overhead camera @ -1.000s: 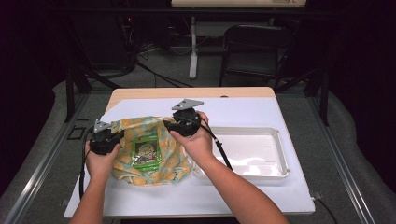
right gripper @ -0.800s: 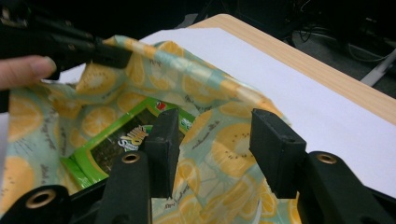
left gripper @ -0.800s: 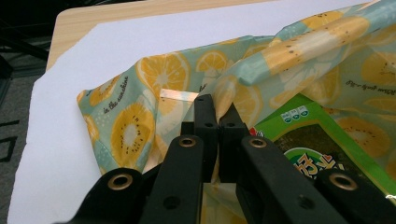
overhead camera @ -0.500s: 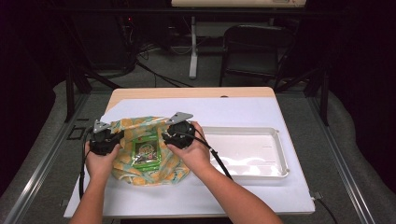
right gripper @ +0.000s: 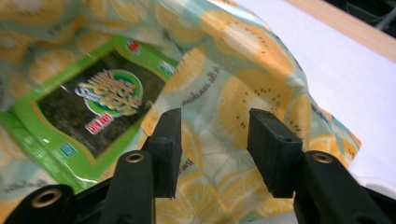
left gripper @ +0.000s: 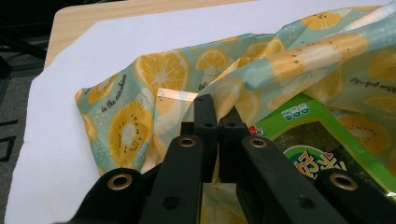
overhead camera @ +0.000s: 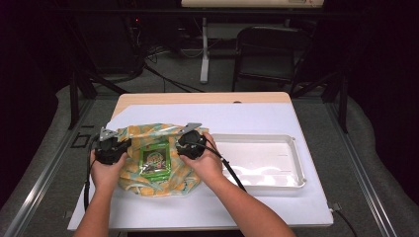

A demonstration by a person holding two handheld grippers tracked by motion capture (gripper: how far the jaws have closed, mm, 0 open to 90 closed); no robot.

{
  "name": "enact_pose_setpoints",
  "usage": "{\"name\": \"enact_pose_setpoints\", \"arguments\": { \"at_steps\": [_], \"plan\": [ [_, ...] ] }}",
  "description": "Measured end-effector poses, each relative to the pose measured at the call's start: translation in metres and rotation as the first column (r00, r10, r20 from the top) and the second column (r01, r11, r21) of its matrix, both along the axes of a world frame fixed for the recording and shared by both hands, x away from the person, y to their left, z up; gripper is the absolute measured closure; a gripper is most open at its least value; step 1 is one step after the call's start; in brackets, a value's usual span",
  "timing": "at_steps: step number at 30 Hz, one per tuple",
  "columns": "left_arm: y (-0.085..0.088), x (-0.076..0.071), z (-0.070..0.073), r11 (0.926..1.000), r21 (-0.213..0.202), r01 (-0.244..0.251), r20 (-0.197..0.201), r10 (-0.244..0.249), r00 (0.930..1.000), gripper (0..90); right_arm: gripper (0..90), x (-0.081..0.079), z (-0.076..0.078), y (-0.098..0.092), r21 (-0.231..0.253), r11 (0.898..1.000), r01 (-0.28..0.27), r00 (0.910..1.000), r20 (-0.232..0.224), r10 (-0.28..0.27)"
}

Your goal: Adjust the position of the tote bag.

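Right tongs (right gripper: 215, 149) lower (jaws closing, over bag (right gripper: 252, 107))

Our left tongs (left gripper: 218, 116) stand with jaws pressed together, hand (overhead camera: 106, 173) low and steady. Our right tongs (right gripper: 215, 140) have just been closing yet gape apart, forearm angled inward from the bottom.

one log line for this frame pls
left gripper: shut on fruit-print bag | right gripper: jaws open over bag | green packet: inside

Crumpled citrus-print bag (overhead camera: 153, 148) on white sheet, green snack packet (overhead camera: 155, 160) inside.
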State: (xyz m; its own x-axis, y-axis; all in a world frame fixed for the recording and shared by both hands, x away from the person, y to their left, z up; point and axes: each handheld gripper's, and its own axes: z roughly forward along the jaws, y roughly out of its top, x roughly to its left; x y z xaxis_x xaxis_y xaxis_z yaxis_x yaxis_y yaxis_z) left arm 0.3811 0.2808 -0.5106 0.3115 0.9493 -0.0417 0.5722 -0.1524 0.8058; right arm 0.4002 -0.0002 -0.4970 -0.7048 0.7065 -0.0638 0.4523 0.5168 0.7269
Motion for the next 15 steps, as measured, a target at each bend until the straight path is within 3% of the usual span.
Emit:
{"name": "enact_pose_setpoints", "arguments": {
  "at_steps": [9, 15],
  "plan": [
    [-0.002, 0.001, -0.003, 0.9999, 0.009, 0.006, -0.01, -0.006, 0.9999, 89.3, 62.3, 0.011, -0.016, -0.006, -0.061, 0.997, 0.035, 0.9986, -0.038, -0.037],
    [-0.004, 0.001, -0.003, 0.9997, 0.021, 0.012, -0.005, -0.012, 0.9999, 89.3, 58.3, 0.014, -0.02, -0.012, -0.019, 0.998, 0.057, 0.9955, -0.074, -0.058]
  ]
}}
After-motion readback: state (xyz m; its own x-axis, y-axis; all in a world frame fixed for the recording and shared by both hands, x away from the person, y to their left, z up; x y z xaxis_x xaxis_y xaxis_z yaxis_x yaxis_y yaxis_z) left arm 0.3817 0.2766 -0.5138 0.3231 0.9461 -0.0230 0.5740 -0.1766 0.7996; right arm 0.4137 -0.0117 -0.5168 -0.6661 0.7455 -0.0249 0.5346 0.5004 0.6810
